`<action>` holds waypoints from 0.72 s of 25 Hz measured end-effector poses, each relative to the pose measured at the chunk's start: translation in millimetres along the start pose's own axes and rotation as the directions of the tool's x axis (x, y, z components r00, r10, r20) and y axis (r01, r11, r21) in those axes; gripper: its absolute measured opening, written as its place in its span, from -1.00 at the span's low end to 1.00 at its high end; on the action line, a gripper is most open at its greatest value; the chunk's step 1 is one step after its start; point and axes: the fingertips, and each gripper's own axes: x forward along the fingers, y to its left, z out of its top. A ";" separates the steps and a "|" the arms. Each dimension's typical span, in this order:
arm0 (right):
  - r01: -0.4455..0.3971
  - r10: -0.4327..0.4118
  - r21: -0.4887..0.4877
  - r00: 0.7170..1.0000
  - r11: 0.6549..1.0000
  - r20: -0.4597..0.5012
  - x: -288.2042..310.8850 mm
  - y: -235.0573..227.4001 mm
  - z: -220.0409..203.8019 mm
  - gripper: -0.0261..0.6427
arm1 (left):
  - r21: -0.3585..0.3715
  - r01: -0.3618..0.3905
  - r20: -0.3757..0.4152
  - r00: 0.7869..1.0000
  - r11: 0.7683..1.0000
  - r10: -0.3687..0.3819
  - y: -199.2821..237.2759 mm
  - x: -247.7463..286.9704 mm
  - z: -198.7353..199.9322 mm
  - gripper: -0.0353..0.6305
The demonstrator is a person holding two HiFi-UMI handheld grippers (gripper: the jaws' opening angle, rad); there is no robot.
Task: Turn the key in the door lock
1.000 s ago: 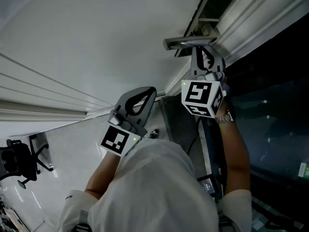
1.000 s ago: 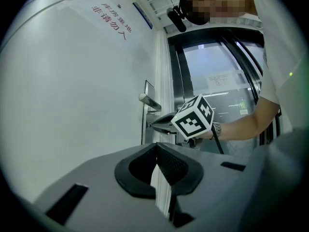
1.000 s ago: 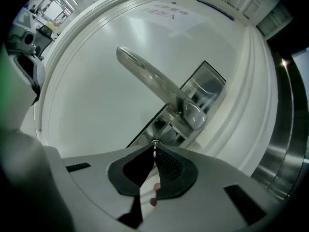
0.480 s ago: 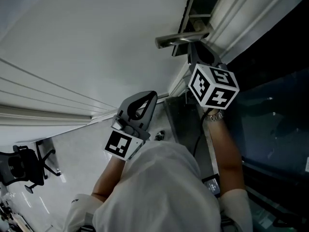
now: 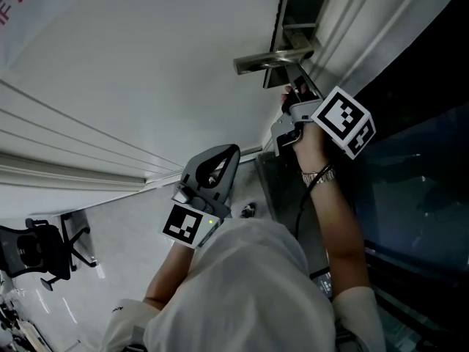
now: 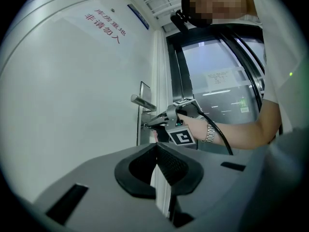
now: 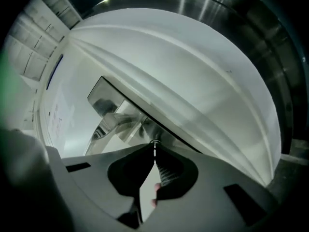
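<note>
A white door [image 5: 146,64] carries a metal lever handle [image 5: 270,62] on a lock plate [image 7: 104,98]. Just below the handle, my right gripper [image 5: 292,92] points at the lock, its marker cube [image 5: 346,121] turned out to the right. In the right gripper view its jaws [image 7: 154,146] are shut on the thin metal key [image 7: 154,151], which runs into the lock under the handle [image 7: 113,124]. My left gripper [image 5: 229,152] hangs lower left, away from the lock, shut on nothing. The left gripper view shows its tips [image 6: 157,146] together and the right gripper [image 6: 147,124] at the lock.
A dark glass panel and metal frame [image 5: 410,160] stand right of the door. A black cable [image 5: 302,204] trails from the right gripper along the forearm. An office chair [image 5: 33,251] stands on the pale floor at lower left. Red lettering [image 6: 106,23] marks the door.
The right gripper has rolled about a quarter turn at the lock, its marker cube swinging out to the right. The left gripper has stayed where it was.
</note>
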 end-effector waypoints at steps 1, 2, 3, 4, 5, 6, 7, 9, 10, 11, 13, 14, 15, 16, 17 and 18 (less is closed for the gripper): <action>-0.009 0.009 0.033 1.000 0.999 0.004 0.0 -0.5 0.0 -0.89 | 0.001 -0.006 -0.005 1.000 1.000 0.006 0.4 -1.1 -0.5 -0.88; -0.019 0.019 0.069 1.000 0.997 0.007 0.3 -0.9 0.1 -0.89 | 0.002 -0.010 -0.003 1.000 1.000 0.010 0.5 -1.8 -0.1 -0.88; -0.027 0.026 0.108 1.000 0.994 0.012 0.6 -1.3 0.1 -0.89 | 0.002 -0.012 0.006 1.000 1.000 0.012 0.0 -2.0 1.3 -0.88; -0.030 0.028 0.144 0.999 0.989 0.018 0.8 -1.7 0.1 -0.89 | 0.002 -0.012 0.017 1.000 1.000 0.012 -1.1 -2.1 2.8 -0.88; -0.027 0.023 0.174 0.999 0.984 0.025 0.5 -2.3 0.1 -0.89 | 0.001 -0.011 0.021 1.000 1.000 0.011 -2.7 -2.4 3.0 -0.88; -0.021 0.015 0.196 0.999 0.980 0.034 0.1 -3.0 0.0 -0.89 | 0.001 -0.009 0.016 1.000 1.000 0.009 -4.6 -3.2 1.4 -0.88; -0.014 0.006 0.204 0.999 0.979 0.041 -0.1 -3.5 -0.2 -0.89 | 0.001 -0.007 0.006 1.000 1.000 0.007 -6.4 -4.1 -0.8 -0.88; -0.002 -0.005 0.181 0.999 0.984 0.037 0.1 -4.2 -0.8 -0.89 | 0.004 0.001 0.004 1.000 1.000 -0.001 -9.9 -5.7 -1.4 -0.88; 0.004 -0.008 0.149 1.000 0.989 0.027 0.1 -4.8 -1.3 -0.87 | 0.008 0.008 0.007 1.000 1.000 -0.008 -11.6 -6.6 -1.0 -0.88; 0.012 -0.014 0.100 1.000 0.995 0.014 -0.3 -5.2 -1.6 -0.83 | 0.011 0.012 0.007 1.000 1.000 -0.013 -12.6 -7.5 -1.1 -0.88; 0.032 -0.032 -0.043 0.999 0.999 -0.008 -3.0 -3.7 -2.3 -0.76 | 0.011 0.011 0.001 1.000 1.000 -0.011 -12.6 -8.2 -1.7 -0.88; 0.035 -0.037 -0.119 0.999 0.992 -0.015 -4.9 -1.3 -3.3 -0.74 | 0.010 0.010 0.001 1.000 1.000 -0.010 -12.6 -7.8 -1.2 -0.88; 0.032 -0.037 -0.187 0.999 0.982 -0.025 -6.8 1.4 -5.0 -0.71 | 0.011 0.013 0.001 1.000 1.000 -0.013 -13.3 -7.4 -0.8 -0.88; 0.026 -0.037 -0.247 0.999 0.969 -0.038 -8.4 3.5 -7.5 -0.66 | 0.012 0.018 0.001 1.000 1.000 -0.018 -14.7 -7.1 -0.4 -0.88; 0.022 -0.040 -0.303 0.998 0.953 -0.053 -9.7 4.6 -10.2 -0.62 | 0.015 0.025 0.004 1.000 1.000 -0.025 -16.4 -6.7 0.6 -0.88; 0.021 -0.049 -0.358 0.997 0.934 -0.068 -10.8 4.3 -12.8 -0.57 | 0.016 0.030 0.007 1.000 0.999 -0.030 -18.1 -6.2 1.9 -0.88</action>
